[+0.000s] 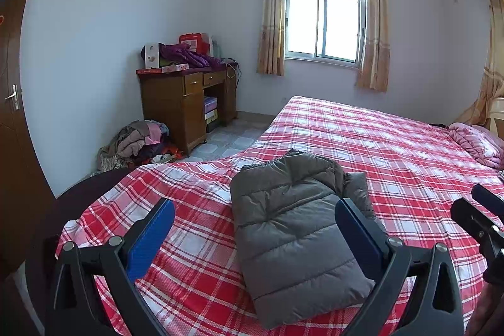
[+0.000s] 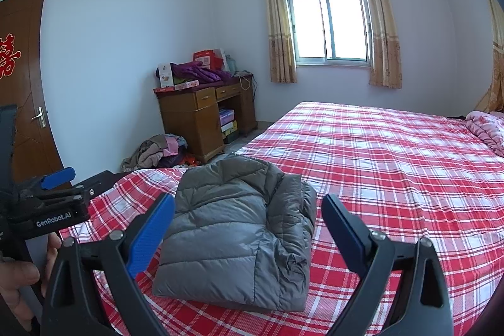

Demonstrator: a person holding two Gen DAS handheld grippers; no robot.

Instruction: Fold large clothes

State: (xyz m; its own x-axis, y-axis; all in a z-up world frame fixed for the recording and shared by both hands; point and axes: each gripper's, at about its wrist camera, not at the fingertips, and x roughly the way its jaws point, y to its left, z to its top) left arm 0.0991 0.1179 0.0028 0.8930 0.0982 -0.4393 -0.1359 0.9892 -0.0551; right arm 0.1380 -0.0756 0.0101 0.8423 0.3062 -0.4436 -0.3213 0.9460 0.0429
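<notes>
The grey padded jacket [image 1: 296, 229] lies folded in a compact bundle at lower centre, on the red plaid bedspread [image 1: 393, 147]. My left gripper [image 1: 255, 229] and right gripper [image 2: 249, 225] hover above it, jaws spread, holding nothing. To finish well, I judge the loose right-hand edge needs tucking flat.

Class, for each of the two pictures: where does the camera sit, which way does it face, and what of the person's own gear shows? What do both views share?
Left wrist: on the left tool, facing across the bed to the window; its open fingers and the right tool show.
Right wrist: on the right tool, facing likewise; its open fingers, the left tool and a hand show.
Shared: folded grey jacket, desk, window.
</notes>
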